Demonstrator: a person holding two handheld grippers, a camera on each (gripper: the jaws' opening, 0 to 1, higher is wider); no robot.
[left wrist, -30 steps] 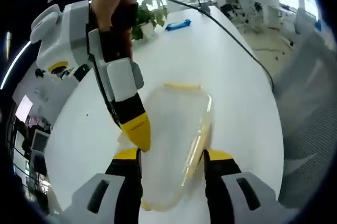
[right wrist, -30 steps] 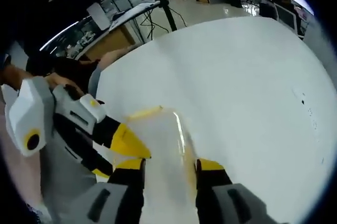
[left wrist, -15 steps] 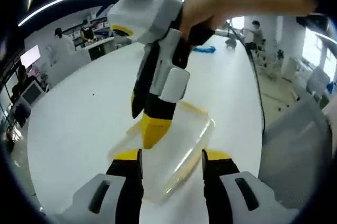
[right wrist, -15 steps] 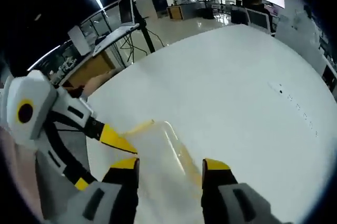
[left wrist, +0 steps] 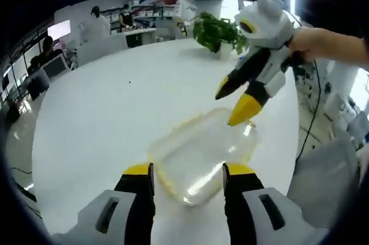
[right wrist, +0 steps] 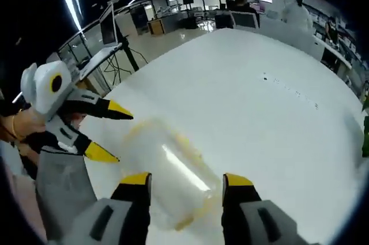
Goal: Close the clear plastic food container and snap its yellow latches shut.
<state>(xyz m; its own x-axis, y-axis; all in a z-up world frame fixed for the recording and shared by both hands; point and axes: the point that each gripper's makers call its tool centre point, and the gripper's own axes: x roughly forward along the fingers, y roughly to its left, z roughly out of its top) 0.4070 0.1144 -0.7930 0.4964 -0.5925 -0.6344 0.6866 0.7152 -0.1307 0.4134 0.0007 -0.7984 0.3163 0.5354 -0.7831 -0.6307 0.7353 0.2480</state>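
Note:
The clear plastic food container (left wrist: 199,153) lies flat on the white table (left wrist: 98,124), lid on, with yellow latches (left wrist: 250,143) along its rim; I cannot tell whether they are snapped. My left gripper (left wrist: 188,171) is open, its jaws hovering at the container's near end. The right gripper (left wrist: 233,101) comes in from the right, open, its tips just above the far corner. In the right gripper view the container (right wrist: 167,167) lies ahead of my open right gripper (right wrist: 186,180), and the left gripper (right wrist: 109,131) stands open beside it on the left.
A potted plant (left wrist: 218,30) stands at the table's far end. A black cable (left wrist: 305,135) and a grey chair (left wrist: 323,181) are off the right edge. Desks with monitors (right wrist: 245,19) and people stand beyond the table.
Both views have swung around. The right gripper, earlier low over the container's lid, now sits higher at its far corner. Both grippers stay open.

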